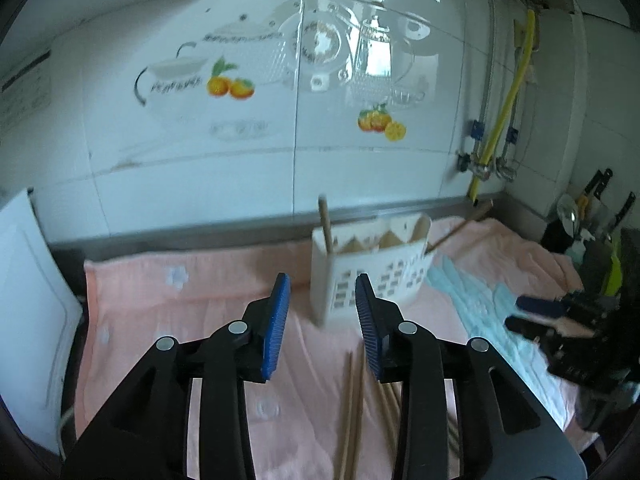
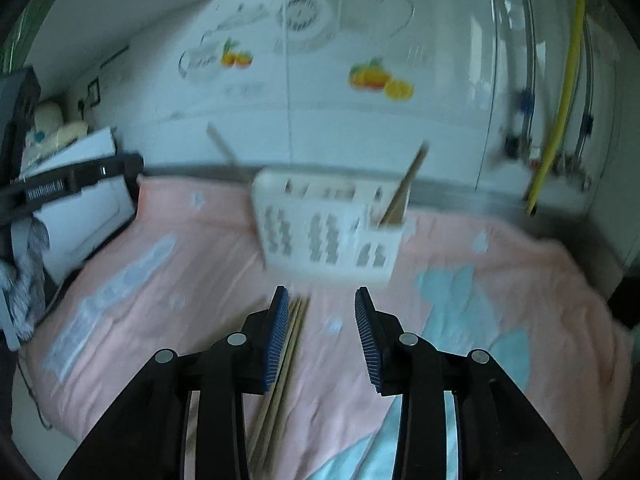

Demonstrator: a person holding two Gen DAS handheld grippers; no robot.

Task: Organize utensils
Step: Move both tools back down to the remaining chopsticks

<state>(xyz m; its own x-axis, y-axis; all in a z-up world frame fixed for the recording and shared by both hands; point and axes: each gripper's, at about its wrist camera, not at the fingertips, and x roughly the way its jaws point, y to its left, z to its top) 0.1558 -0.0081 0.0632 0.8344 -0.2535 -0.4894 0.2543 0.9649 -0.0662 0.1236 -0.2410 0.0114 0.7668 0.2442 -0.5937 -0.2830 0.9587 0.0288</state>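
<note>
A white slotted utensil holder [image 1: 368,272] stands on the pink towel [image 1: 200,304], with one wooden chopstick [image 1: 325,222] upright at its left and another [image 1: 460,228] sticking out to the right. Loose wooden chopsticks [image 1: 352,400] lie on the towel under my left gripper [image 1: 322,292], which is open and empty. The holder [image 2: 328,232] also shows in the right wrist view, blurred, with chopsticks [image 2: 404,188] in it. More loose chopsticks [image 2: 284,364] lie beside the left finger of my right gripper [image 2: 320,304], open and empty. The right gripper [image 1: 560,320] appears at the right of the left wrist view.
A tiled wall [image 1: 320,120] with fruit decals rises behind the counter. A white board [image 1: 28,304] leans at the left. A yellow hose [image 1: 504,108] and pipes run down at the right. Knives and a ladle [image 1: 592,208] stand in the far right corner.
</note>
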